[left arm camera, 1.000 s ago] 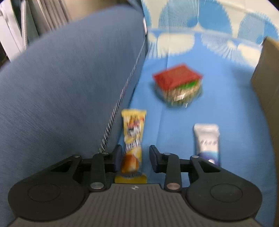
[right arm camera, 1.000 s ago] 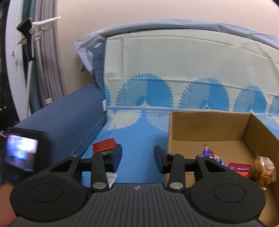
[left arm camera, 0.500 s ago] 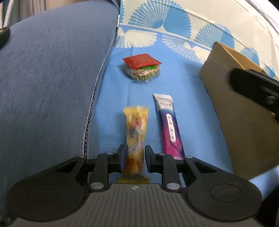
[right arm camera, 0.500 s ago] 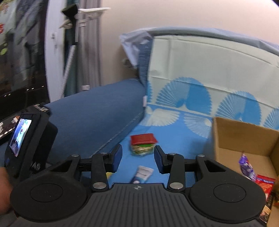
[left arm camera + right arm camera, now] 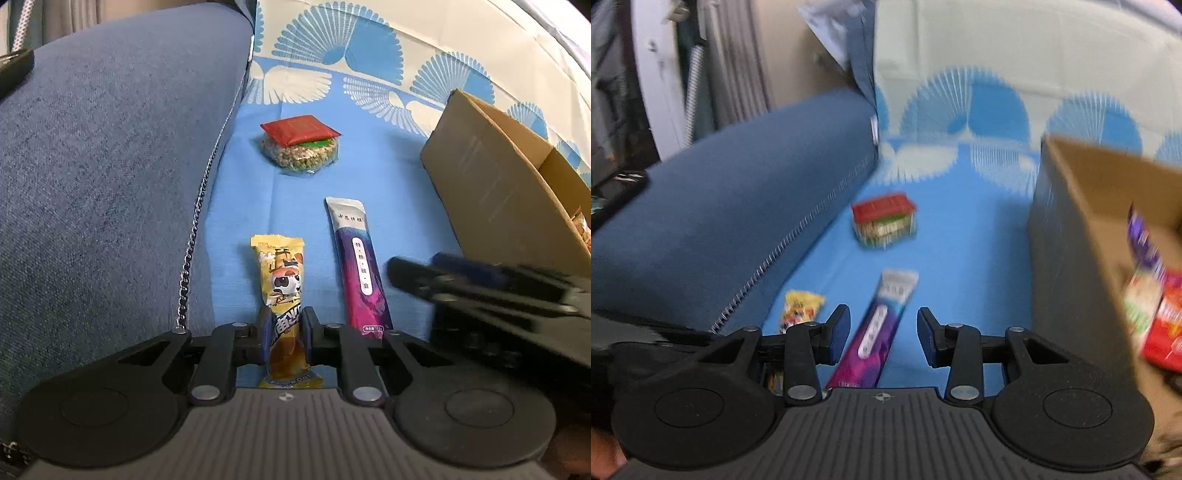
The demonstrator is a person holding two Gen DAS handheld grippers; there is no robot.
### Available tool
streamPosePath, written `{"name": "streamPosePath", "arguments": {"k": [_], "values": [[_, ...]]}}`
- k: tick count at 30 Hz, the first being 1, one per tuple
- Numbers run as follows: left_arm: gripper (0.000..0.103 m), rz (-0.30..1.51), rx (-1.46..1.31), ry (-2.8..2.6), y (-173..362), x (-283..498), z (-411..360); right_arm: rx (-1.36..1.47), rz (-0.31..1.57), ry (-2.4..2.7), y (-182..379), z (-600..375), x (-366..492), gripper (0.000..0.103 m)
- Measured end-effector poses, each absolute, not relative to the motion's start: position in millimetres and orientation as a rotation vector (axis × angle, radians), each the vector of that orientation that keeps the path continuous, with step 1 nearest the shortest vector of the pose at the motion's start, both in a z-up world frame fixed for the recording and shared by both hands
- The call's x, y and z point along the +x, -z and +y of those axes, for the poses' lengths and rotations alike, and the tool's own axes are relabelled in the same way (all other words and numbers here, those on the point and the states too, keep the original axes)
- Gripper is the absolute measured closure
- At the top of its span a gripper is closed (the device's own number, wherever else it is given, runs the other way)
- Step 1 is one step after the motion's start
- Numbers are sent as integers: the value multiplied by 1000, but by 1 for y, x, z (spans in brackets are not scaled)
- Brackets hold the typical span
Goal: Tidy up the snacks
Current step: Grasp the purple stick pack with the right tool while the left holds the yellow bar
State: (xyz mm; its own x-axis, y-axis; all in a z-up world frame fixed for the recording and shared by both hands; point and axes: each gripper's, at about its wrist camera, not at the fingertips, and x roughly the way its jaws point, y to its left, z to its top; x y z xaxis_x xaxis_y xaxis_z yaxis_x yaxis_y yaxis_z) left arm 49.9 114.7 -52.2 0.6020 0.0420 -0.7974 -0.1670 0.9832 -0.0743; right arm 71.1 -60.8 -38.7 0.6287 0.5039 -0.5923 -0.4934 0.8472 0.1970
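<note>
My left gripper [image 5: 284, 334] is shut on the near end of a yellow snack bar [image 5: 282, 280] that lies on the blue sofa cover. A purple stick pack [image 5: 360, 266] lies just right of it. My right gripper [image 5: 882, 328] is open, low over the purple stick pack [image 5: 882, 325], which runs between its jaws. The yellow bar [image 5: 801, 308] shows to its left. A round rice snack with a red sachet [image 5: 301, 144] lies farther back, also in the right wrist view [image 5: 884, 219]. The right gripper appears blurred at the right of the left wrist view [image 5: 480, 291].
A cardboard box [image 5: 495, 184] stands on the right, with several snack packs inside [image 5: 1156, 306]. The dark blue sofa arm [image 5: 110, 166] rises on the left. The patterned backrest [image 5: 997, 74] is behind.
My left jaws closed onto the yellow bar. My right gripper swung left and down from facing the box to hover over the purple stick pack.
</note>
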Motion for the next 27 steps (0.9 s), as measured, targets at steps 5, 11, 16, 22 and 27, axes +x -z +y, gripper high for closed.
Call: {"name": "streamPosePath", "arguments": {"k": [5,11,16,22,27], "values": [[89,926,-139,-94,55,51,115,14,786,-550,62,-44,86,61],[88,932,-139,-78,56,50,115,-21,824,-538,77,-33,96,53],[88,931,-148,-69,55,49,116,-110,787,-576,70,-28,85,89],[88,930,-167,-48,53,47,118,-161,771,-573,64,-29,69,103],[90,928,-172,-33,51,45,120,-87,759,-548,57,-32,70,90]]}}
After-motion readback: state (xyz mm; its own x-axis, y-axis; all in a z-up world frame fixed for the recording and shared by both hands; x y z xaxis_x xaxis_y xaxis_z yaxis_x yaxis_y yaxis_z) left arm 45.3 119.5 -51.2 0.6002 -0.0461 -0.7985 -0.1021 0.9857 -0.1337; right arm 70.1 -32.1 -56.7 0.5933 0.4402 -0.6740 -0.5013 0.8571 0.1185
